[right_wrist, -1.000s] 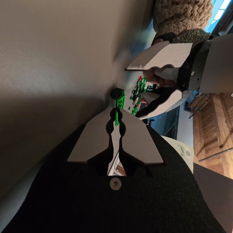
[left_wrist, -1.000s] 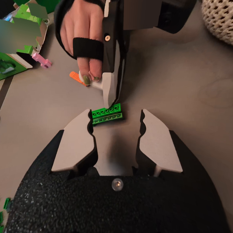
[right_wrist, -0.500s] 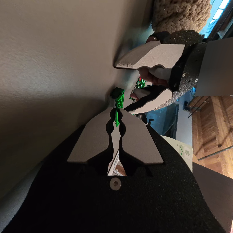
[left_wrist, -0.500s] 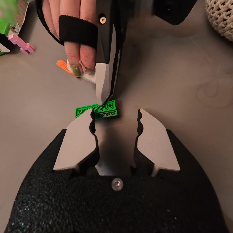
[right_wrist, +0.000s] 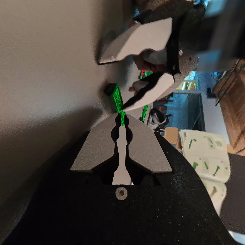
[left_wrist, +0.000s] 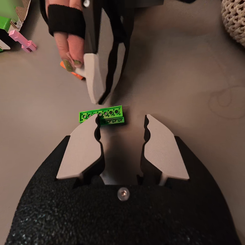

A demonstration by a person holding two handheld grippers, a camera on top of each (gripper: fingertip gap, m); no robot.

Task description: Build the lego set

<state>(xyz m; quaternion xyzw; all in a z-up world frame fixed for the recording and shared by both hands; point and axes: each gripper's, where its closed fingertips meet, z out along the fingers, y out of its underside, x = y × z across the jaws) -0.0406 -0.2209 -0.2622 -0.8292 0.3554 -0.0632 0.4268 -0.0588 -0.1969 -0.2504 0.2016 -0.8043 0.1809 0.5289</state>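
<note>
A bright green Lego plate (left_wrist: 110,112) stands on its long edge on the grey table (left_wrist: 172,79), its underside holes facing me. A darker green strip (left_wrist: 112,121) lies along its base; I cannot tell if it is a piece or a reflection. My left gripper (left_wrist: 121,115) is open and empty, and its left fingertip (left_wrist: 92,122) overlaps the plate's left end. My right gripper (left_wrist: 98,102) comes down from above. In the right wrist view it (right_wrist: 122,114) is shut on the plate's near end (right_wrist: 117,98), and a finger (right_wrist: 145,95) of the left gripper touches the plate.
A pink piece (left_wrist: 22,41) and a green box (left_wrist: 5,23) lie at the far left. An orange piece (left_wrist: 76,75) lies behind the hand (left_wrist: 70,43) holding the right gripper. A knitted object (left_wrist: 234,19) sits far right. An instruction booklet (right_wrist: 204,156) shows in the right wrist view.
The left gripper has moved in, so its left fingertip now overlaps the plate. The plate has slid left and tilted in the right gripper, which still holds it.
</note>
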